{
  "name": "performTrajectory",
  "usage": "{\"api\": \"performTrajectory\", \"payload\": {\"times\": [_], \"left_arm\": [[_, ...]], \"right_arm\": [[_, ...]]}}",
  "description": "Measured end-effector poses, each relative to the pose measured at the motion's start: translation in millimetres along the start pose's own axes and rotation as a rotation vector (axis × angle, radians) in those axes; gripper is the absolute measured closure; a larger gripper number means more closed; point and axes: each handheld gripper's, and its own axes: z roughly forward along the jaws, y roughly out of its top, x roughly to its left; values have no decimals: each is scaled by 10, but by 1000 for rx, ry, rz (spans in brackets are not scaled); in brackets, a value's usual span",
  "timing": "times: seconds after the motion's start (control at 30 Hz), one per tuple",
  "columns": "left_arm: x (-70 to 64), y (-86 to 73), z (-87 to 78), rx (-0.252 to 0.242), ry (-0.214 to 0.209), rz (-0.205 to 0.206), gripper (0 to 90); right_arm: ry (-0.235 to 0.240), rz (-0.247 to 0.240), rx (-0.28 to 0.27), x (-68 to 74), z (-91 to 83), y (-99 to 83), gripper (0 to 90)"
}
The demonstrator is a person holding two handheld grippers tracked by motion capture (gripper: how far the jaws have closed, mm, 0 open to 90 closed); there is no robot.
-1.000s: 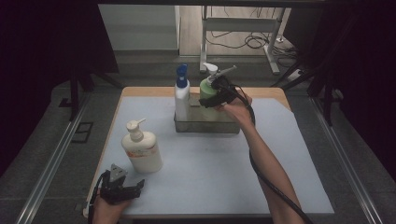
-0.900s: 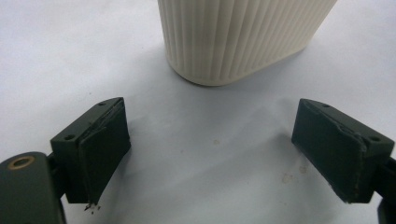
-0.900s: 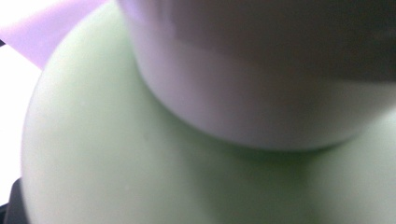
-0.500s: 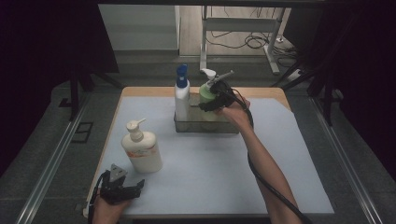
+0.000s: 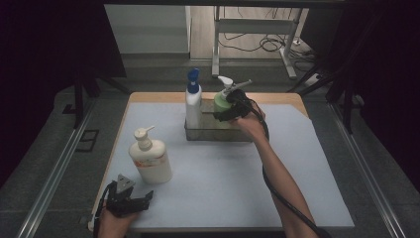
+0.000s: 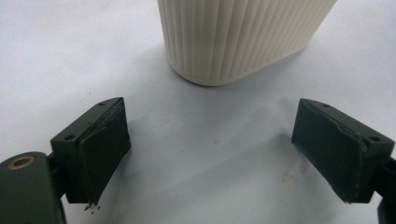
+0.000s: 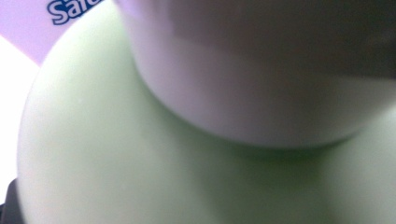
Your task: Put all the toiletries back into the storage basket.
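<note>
Lettering on green bottle (image 7: 116,154), legible in right gripper view

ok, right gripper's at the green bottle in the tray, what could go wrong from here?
1. The green bottle stands close beside the blue-capped bottle in the tray; moving it sideways might knock that one over.
2. The right gripper sits high, near the pump neck; the bottle could tilt or slip.
3. Its cable trails along the forearm and may drag.
</note>
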Motion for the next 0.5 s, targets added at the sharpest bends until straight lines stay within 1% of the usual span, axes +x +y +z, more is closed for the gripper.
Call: {"api": "performTrajectory", "payload": {"times": [0.1, 0.17, 0.2, 0.27, 0.3, 0.33, 0.37, 0.4, 0.43, 0.47, 0.5], "left_arm": [[0, 0, 0, 1, 0, 0, 108], [0, 0, 0, 0, 0, 0, 108], [-1, 0, 0, 0, 0, -1, 108], [1, 0, 0, 0, 0, 0, 108], [1, 0, 0, 0, 0, 0, 108], [1, 0, 0, 0, 0, 0, 108], [1, 0, 0, 0, 0, 0, 108], [1, 0, 0, 0, 0, 0, 108], [0, 0, 0, 0, 0, 0, 108], [0, 0, 0, 0, 0, 0, 108], [0, 0, 0, 0, 0, 0, 108]], "right_arm": [[4, -2, -17, -12, -8, -23, 111], [1, -1, -18, -8, -9, -26, 111], [-8, 0, -39, 4, -5, -40, 104], [-9, 11, -46, 8, -2, -50, 93], [-20, 11, -50, 8, -5, -56, 87], [-19, 8, -51, 8, -6, -63, 83], [-21, 10, -45, 11, -5, -66, 61], [-21, 10, -45, 11, -5, -66, 61], [-27, 12, -40, 11, -9, -69, 27], [-15, 6, -43, 4, -31, -76, 0], [-19, 2, -50, -2, -68, -82, 0]]}}
